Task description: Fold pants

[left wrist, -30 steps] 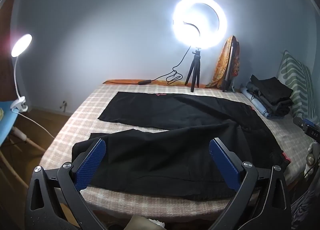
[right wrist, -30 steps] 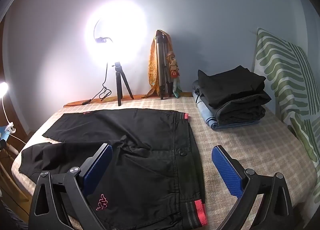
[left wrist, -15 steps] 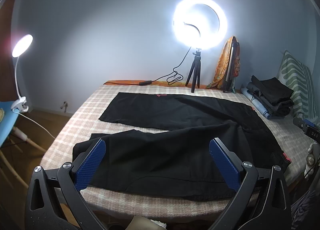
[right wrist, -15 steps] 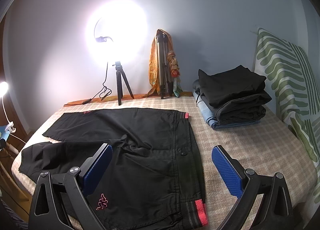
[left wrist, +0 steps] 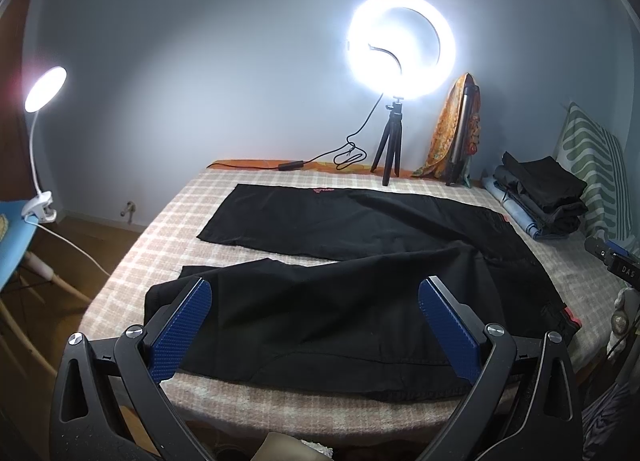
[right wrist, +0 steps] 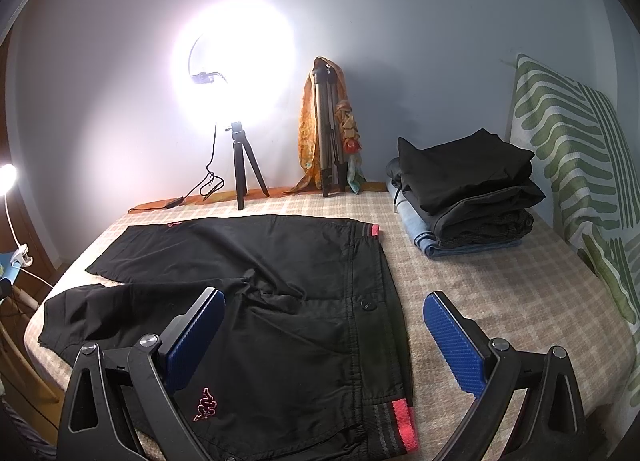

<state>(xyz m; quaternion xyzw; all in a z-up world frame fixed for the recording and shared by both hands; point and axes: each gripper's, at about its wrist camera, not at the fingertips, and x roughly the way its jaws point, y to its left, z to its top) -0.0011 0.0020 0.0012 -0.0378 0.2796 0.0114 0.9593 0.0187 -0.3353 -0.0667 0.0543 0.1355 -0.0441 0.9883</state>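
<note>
1. Pants (left wrist: 360, 261): black, spread open on the bed (left wrist: 168, 229) with the two legs running left, the far leg flat, the near leg rumpled; the waistband (right wrist: 380, 325) lies at the right, with red tabs at both ends.
2. Left gripper (left wrist: 314, 325): hovers over the near leg, jaws wide apart, nothing between the blue pads (left wrist: 180, 329).
3. Right gripper (right wrist: 324, 333): hovers over the seat and waistband, jaws likewise wide and empty.
4. Step in hand (judged): no fold is made yet; the likely first fold lays one leg on the other. To do it well, smooth the near leg first, since ridges gather at the crotch (right wrist: 260, 285). Pinch the cuff with the left gripper and the waistband end with the right, lift both together, and keep the cloth taut so that the edges meet squarely.
5. Fabric: thin, matte woven cloth that creases softly; it looks limp and would probably sag between two grips. A small pink logo (right wrist: 206, 405) is stitched near the waist, and a button (right wrist: 365, 304) sits on the band.
6. Bed cover: a napped blanket in a beige-and-white check, likely grippy enough to hold the lower layer.
7. Stack (right wrist: 468, 197): folded dark clothes on pale denim, at the far right, well apart from the pants.
8. Ring light (left wrist: 400, 45): on a small tripod at the far edge; its glare washes out the wall.
</note>
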